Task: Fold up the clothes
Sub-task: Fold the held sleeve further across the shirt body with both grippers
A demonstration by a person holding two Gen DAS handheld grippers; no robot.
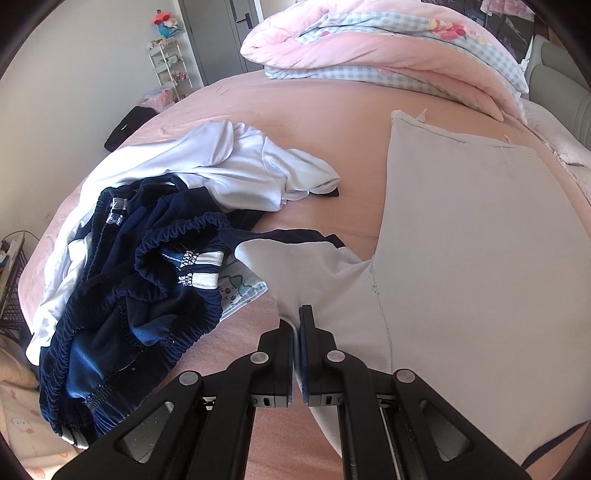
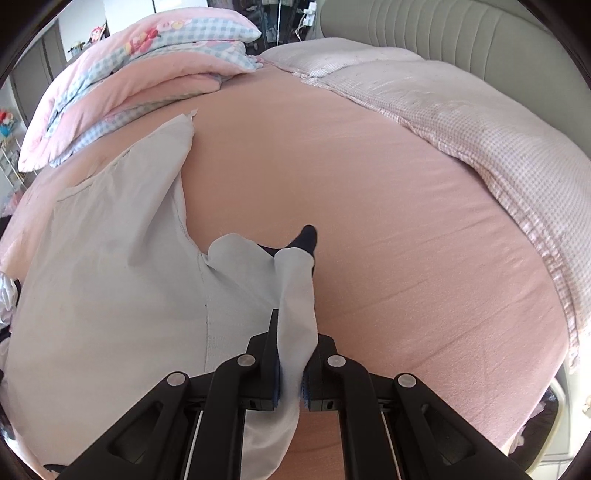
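Note:
A white shirt with navy sleeve trim (image 1: 480, 240) lies spread on the pink bed. My left gripper (image 1: 297, 325) is shut on the shirt near its left sleeve, a thin fold of cloth pinched between the pads. In the right wrist view the same white shirt (image 2: 110, 266) spreads to the left. My right gripper (image 2: 291, 339) is shut on the right sleeve, which stands up in a ridge ending at a navy cuff (image 2: 306, 236).
A heap of clothes lies left of the shirt: navy shorts (image 1: 125, 295) and white garments (image 1: 207, 162). A folded pink and blue-check quilt (image 1: 388, 48) sits at the far end. A checked blanket (image 2: 480, 129) and grey headboard (image 2: 461, 33) border the bare pink sheet (image 2: 388, 221).

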